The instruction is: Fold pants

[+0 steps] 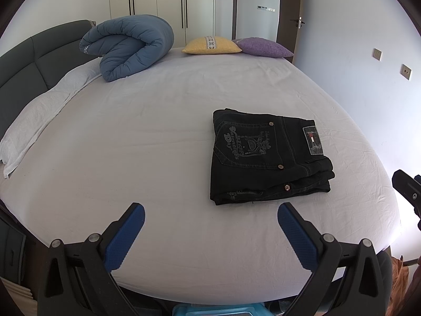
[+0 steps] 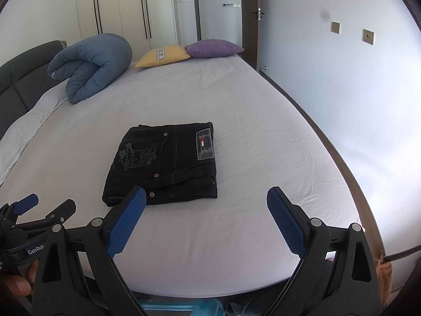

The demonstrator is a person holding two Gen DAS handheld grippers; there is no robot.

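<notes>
Black jeans lie folded into a compact stack on the white bed sheet, back pocket print and brand patch facing up. They also show in the right wrist view. My left gripper is open and empty, held above the near part of the bed, short of the jeans and to their left. My right gripper is open and empty, just short of the stack's near edge. The left gripper also appears at the lower left of the right wrist view.
A rolled blue duvet lies at the far left by the grey headboard. A yellow cushion and a purple cushion sit at the far edge. A wall runs along the bed's right side.
</notes>
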